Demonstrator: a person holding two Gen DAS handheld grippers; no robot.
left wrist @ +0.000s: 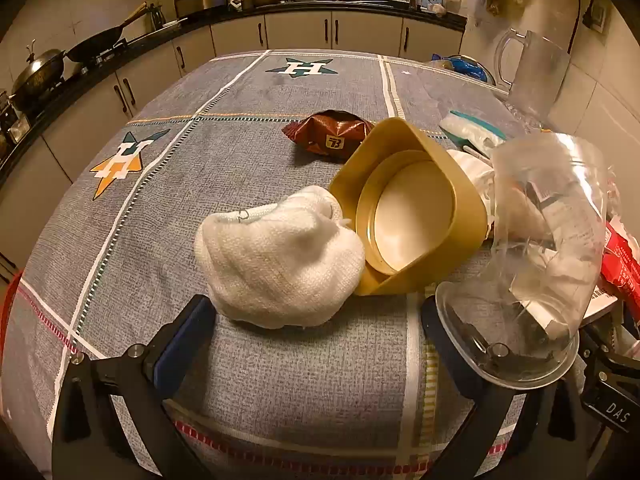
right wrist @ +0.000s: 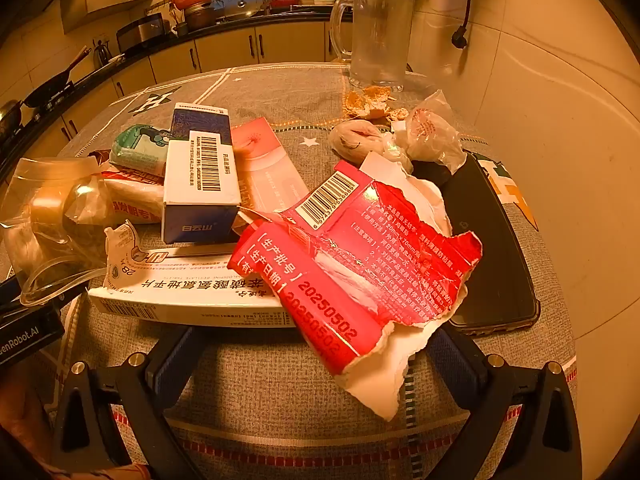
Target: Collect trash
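In the left wrist view my left gripper (left wrist: 316,320) is open over the tablecloth, with a crumpled white cloth (left wrist: 276,260) just beyond its fingers. A yellow tub (left wrist: 412,204) lies tipped on its side next to it. A clear plastic cup (left wrist: 532,264) lies over the right finger. A brown snack wrapper (left wrist: 330,134) lies farther back. In the right wrist view my right gripper (right wrist: 316,356) is open, with a torn red carton (right wrist: 360,276) lying between and above its fingers. White medicine boxes (right wrist: 200,176) and a flat box (right wrist: 188,296) lie to the left.
A black phone (right wrist: 488,248) lies right of the red carton. A glass jug (right wrist: 380,36) stands at the back by the wall, with orange peel (right wrist: 372,104) and crumpled plastic bags (right wrist: 432,132) before it. A wall runs along the right; kitchen counters lie beyond the table.
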